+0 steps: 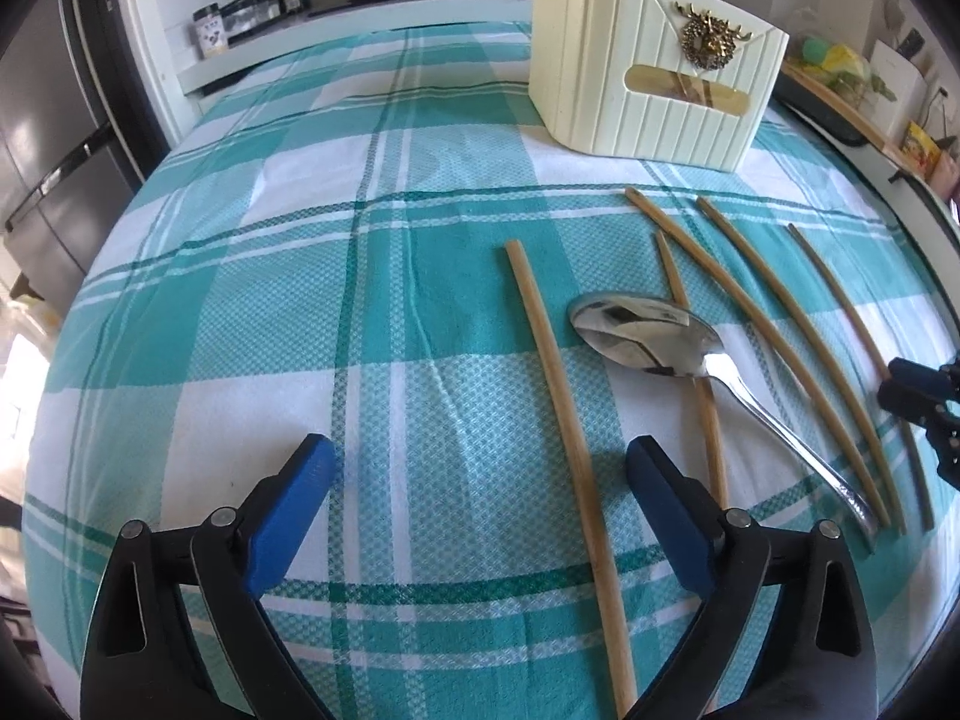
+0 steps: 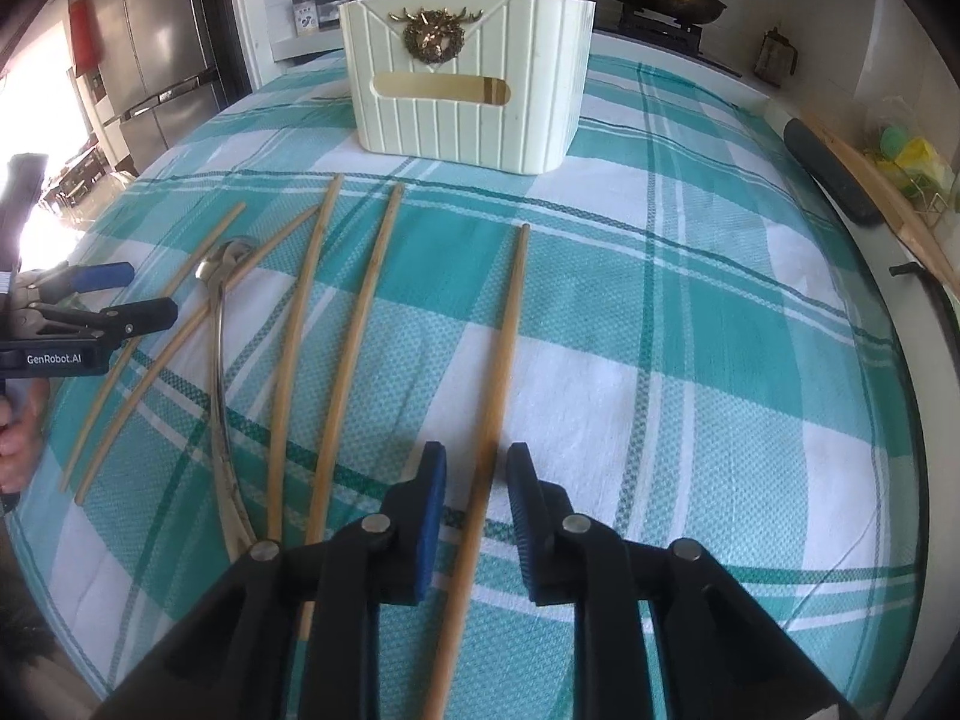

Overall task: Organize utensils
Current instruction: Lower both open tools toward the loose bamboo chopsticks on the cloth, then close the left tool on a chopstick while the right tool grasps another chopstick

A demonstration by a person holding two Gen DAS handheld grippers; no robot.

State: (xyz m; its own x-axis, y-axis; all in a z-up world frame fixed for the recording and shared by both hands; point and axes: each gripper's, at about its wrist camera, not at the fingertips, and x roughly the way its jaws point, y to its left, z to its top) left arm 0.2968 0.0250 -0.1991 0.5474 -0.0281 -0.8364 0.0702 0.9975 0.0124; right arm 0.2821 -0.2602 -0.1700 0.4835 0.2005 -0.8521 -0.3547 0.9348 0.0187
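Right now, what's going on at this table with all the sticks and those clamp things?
A person is tidying utensils using two handheld grippers. The right gripper is open with its fingers on either side of one chopstick lying on the checked tablecloth. The left gripper is open and empty. Four more chopsticks and a metal spoon lie loose, and the cream holder behind already has a few sticks in it.

In the right wrist view, the near end of the rightmost chopstick (image 2: 498,396) runs off the bottom edge between the fingers (image 2: 429,516). The spoon (image 2: 219,372) handle's near end slips behind the black linkage. The holder (image 2: 468,90) hides all but the tips of its chopsticks.
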